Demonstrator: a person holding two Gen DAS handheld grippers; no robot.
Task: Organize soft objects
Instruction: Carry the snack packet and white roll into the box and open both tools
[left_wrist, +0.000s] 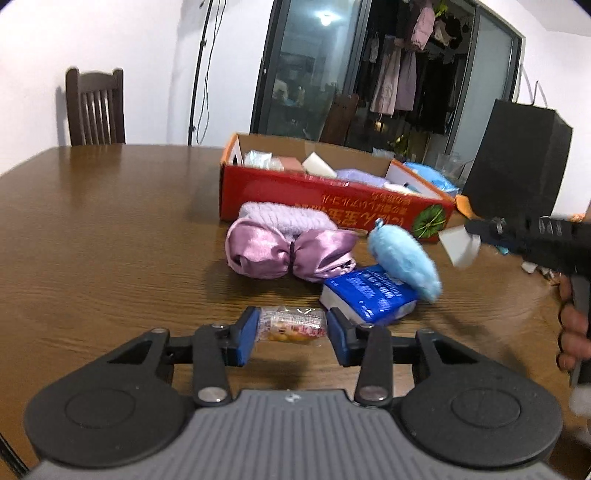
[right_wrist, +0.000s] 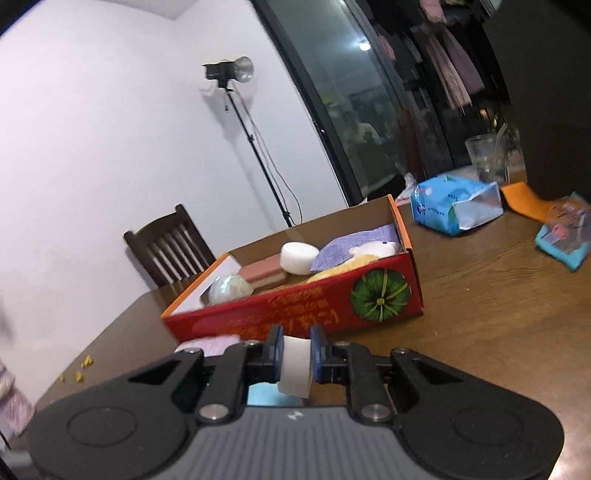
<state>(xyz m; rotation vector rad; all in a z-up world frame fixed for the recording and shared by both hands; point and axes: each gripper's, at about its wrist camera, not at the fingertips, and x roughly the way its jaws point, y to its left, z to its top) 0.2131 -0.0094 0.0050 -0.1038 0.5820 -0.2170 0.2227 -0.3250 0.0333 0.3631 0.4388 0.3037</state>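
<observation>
brown wood-grain table (left_wrist: 110, 229) fills both views, with white walls and a dark glass sliding door behind it. on the table stands an open red cardboard box (right_wrist: 295, 314) with a green pumpkin picture at one end; inside it lie a white sponge block (right_wrist: 298, 257), a pink-and-cream sponge (right_wrist: 264, 277), a pearly round pouch (right_wrist: 231, 290), a lilac cloth (right_wrist: 354, 243) and a small white plush (right_wrist: 375, 250).

the left gripper (left_wrist: 291, 332) is clenched on a clear-wrapped snack packet (left_wrist: 293, 326), its blue pads pressing each end of the packet just above the table. the right gripper (right_wrist: 295, 356) is clamped tight on a white foam piece (right_wrist: 294, 363), which stands between its pads just in front of the box's red wall; in the left wrist view that same piece shows blurred at the tip of the right gripper, beside the box's pumpkin end, with fingers of the person's hand (left_wrist: 572, 328) wrapped on the handle.

in front of the box lie a purple satin bow headband (left_wrist: 288, 251), a light blue fluffy plush (left_wrist: 406, 262) leaning on a blue tissue pack (left_wrist: 369, 295), all close together. further out, behind the box, lie a blue plastic bag (right_wrist: 454, 206) and a clear glass (right_wrist: 484, 155), with a black paper bag (left_wrist: 517, 162) standing at the table's far side. a dark wooden chair (left_wrist: 96, 107) and a light stand (right_wrist: 229, 72) are against the wall.
</observation>
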